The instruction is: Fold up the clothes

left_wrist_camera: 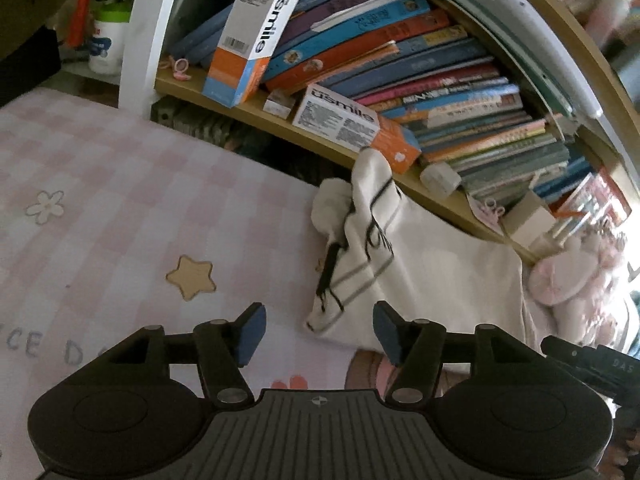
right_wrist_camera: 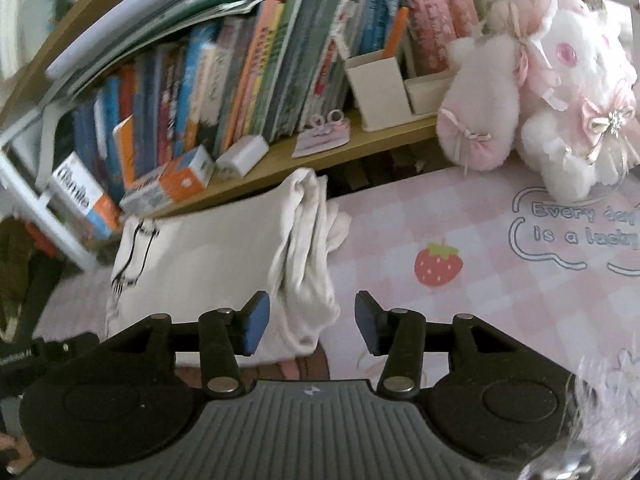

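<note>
A white garment (left_wrist_camera: 440, 276) with black and grey line print lies folded on the pink checked mat (left_wrist_camera: 120, 184), its far end bunched up against the bookshelf. My left gripper (left_wrist_camera: 320, 332) is open just before its near left corner, nothing between the blue pads. In the right wrist view the same white garment (right_wrist_camera: 216, 248) shows a thick rumpled fold along its right edge. My right gripper (right_wrist_camera: 312, 322) is open, and that fold's near end lies between the fingers without being pinched.
A wooden bookshelf (left_wrist_camera: 304, 136) packed with books and toothpaste boxes (left_wrist_camera: 252, 36) runs along the mat's far edge. A pink and white plush toy (right_wrist_camera: 560, 92) sits at the right. The other gripper's black body (left_wrist_camera: 592, 364) shows at the right edge. The pink mat (right_wrist_camera: 480, 280) lies bare right of the garment.
</note>
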`<state>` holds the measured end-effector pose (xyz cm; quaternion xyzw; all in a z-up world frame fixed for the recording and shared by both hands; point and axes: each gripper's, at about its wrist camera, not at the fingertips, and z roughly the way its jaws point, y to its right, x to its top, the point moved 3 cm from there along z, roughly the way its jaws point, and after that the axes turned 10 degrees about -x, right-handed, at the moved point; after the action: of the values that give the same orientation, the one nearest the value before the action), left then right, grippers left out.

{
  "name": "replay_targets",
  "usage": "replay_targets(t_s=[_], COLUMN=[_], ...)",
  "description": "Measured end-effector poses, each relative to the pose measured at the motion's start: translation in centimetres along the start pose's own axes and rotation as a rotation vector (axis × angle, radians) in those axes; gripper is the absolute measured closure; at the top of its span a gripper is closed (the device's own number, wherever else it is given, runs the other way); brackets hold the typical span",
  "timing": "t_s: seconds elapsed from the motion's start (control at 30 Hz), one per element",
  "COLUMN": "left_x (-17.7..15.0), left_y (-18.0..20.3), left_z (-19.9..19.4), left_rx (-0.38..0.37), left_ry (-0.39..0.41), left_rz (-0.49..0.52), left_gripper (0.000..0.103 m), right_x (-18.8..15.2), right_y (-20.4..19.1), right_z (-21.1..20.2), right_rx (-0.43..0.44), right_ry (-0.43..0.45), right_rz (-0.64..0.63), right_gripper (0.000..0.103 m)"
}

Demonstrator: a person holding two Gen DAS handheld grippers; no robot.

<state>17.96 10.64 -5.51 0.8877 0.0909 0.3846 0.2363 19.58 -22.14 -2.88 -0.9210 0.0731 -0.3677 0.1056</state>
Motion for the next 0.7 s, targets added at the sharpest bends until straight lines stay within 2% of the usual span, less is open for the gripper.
replay_targets(t_s=[0.13, 0.2, 0.33, 0.47, 0.7], left_x=[-1.4, -2.2, -3.4, -4.3, -5.5], left_y=[1.0, 1.6, 2.5, 3.3, 4.5], left_z=[-1.1, -1.7, -3.1, -4.2, -5.3], left_rx=[0.025, 0.055, 0.108, 0.139, 0.182], left_ry=[-0.004, 0.006, 0.028, 0.041, 0.048], left_rz=[0.043, 0.068, 0.111, 0.135, 0.182], left_gripper=[0.037, 0.035, 0.025, 0.024, 0.018], right_x=[-1.7, -2.5, -3.9, -4.9, -6.2], right_y=[-0.6, -0.6, -0.6, -0.8, -1.1], right_z=[-1.4, -2.1, -3.5, -4.7, -6.3], right_rx=[-0.022, -0.039, -0.075, -0.106, -0.121], right_ry=[0.007, 0.014, 0.028, 0.044, 0.054], right_rz=[-0.054, -0.076, -0.119, -0.145, -0.140], right_gripper=[0.051, 0.043, 0.035, 0.025, 0.018])
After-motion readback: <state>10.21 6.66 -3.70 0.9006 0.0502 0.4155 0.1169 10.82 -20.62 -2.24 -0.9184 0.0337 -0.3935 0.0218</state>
